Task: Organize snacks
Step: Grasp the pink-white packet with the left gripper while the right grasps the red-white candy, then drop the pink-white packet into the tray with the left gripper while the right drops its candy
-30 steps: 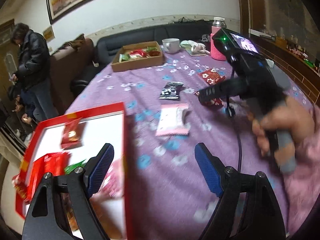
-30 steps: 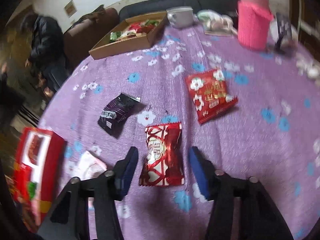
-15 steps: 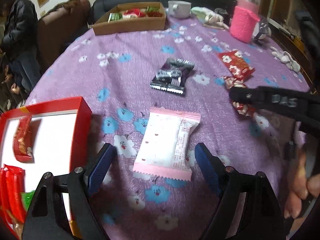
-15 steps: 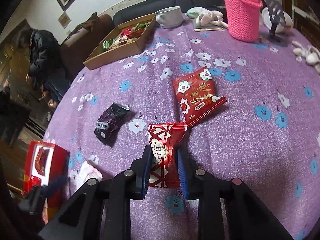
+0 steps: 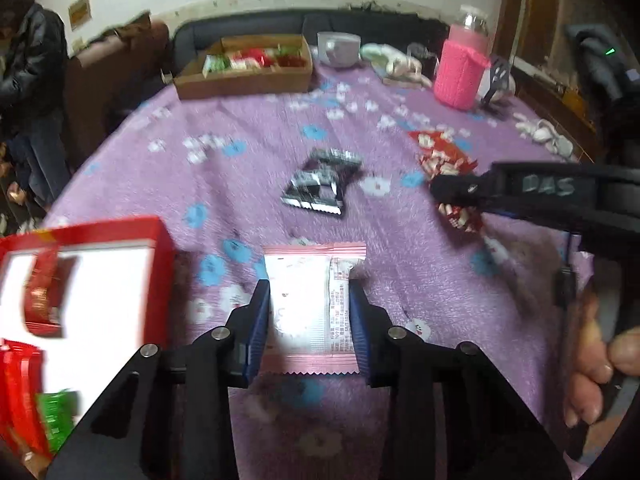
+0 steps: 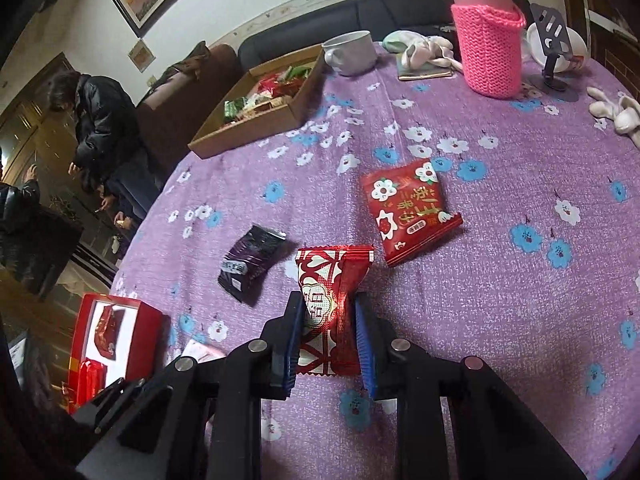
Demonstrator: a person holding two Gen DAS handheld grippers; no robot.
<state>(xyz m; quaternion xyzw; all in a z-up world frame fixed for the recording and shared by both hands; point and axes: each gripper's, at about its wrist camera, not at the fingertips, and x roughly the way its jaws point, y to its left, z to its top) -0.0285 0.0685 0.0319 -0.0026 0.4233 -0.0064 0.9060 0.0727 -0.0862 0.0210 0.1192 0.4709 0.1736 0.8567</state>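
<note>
My left gripper point(image 5: 310, 320) is shut on a pink-and-white snack packet point(image 5: 310, 300) lying on the purple flowered tablecloth. My right gripper point(image 6: 326, 332) is shut on a red-and-white candy packet point(image 6: 328, 304), seen from the side in the left wrist view point(image 5: 460, 208). A dark purple packet point(image 6: 250, 264) and a red flower-print packet point(image 6: 408, 212) lie loose on the cloth. A red box with a white inside point(image 5: 80, 280) holds red and green snacks at the near left. A brown cardboard tray point(image 6: 260, 108) of snacks stands at the far side.
A grey mug point(image 6: 352, 54), a bottle in a pink knitted sleeve point(image 6: 490, 48), a cloth on a booklet point(image 6: 424, 56) and a phone stand point(image 6: 554, 48) stand at the back. A person in a dark jacket point(image 6: 100, 120) stands beyond the left table edge.
My left gripper moved from over the red box to the pink packet and shut on it. My right gripper shut on the red-and-white candy and the view pulled back slightly.
</note>
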